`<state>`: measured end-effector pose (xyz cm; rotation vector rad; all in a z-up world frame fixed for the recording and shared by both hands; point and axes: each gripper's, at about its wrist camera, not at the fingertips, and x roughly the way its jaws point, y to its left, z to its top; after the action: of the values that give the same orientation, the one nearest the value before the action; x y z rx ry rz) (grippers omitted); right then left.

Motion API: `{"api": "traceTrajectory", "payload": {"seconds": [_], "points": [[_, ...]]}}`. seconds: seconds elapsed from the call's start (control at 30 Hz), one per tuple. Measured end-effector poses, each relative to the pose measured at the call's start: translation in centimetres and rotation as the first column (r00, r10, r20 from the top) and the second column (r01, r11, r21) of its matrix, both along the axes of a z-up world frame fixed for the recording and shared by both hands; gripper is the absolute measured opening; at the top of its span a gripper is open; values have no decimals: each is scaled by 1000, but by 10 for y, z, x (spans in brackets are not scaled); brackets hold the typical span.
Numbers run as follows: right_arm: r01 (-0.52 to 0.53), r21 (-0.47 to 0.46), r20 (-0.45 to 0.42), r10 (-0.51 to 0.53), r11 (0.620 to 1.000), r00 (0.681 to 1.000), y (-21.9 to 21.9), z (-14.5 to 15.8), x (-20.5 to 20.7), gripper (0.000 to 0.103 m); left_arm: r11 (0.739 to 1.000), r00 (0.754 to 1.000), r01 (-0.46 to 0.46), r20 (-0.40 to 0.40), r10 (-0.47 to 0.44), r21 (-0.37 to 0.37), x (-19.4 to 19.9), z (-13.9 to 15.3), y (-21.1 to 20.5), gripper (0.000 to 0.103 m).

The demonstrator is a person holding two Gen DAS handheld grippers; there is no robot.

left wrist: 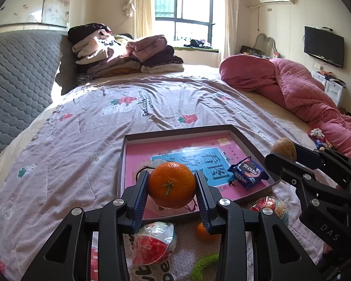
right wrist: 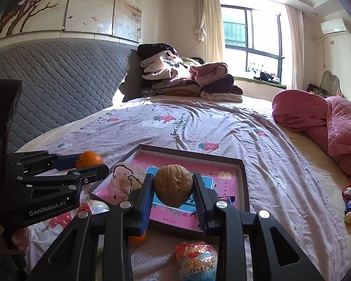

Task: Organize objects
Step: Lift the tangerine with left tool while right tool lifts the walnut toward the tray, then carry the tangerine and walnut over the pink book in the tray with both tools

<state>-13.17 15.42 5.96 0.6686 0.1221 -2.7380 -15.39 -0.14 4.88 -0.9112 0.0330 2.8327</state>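
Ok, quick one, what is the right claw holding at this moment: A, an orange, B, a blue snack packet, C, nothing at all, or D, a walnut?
D: in the right wrist view the right claw is shut on a brown walnut, held above the shallow box; the orange sits in the left claw instead.

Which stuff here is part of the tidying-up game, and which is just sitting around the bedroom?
Part of the job:
- orange, held by the left gripper
- walnut, held by the right gripper
- tray
- blue snack packet in the tray
- egg-shaped toy packets on the sheet

Just lying about:
- folded clothes pile
- pink quilt
- television
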Motion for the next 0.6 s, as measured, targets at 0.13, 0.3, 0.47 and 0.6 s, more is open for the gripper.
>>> {"api": "traceTrajectory", "payload": {"seconds": [0.13,0.3,0.47,0.6], "points": [[-1,5,-6,1,1000,1000,1,2,-5,33,1000,1000,-5,-6,5,-6,-7,2,-3,40],[-1,16,-13,1,1000,1000,1,4,-15,33,1000,1000,-22,-9,22,-12,-18,3,-11,40],[-3,25,-15,3,1000,1000,1,3,-26,33,998,998,-55,-15,55,-10,-32,6,-24,40],[-6,38,-8,6,999,1000,-1,-1,-34,33,997,997,-76,-15,76,-11,-41,7,-32,40]]}}
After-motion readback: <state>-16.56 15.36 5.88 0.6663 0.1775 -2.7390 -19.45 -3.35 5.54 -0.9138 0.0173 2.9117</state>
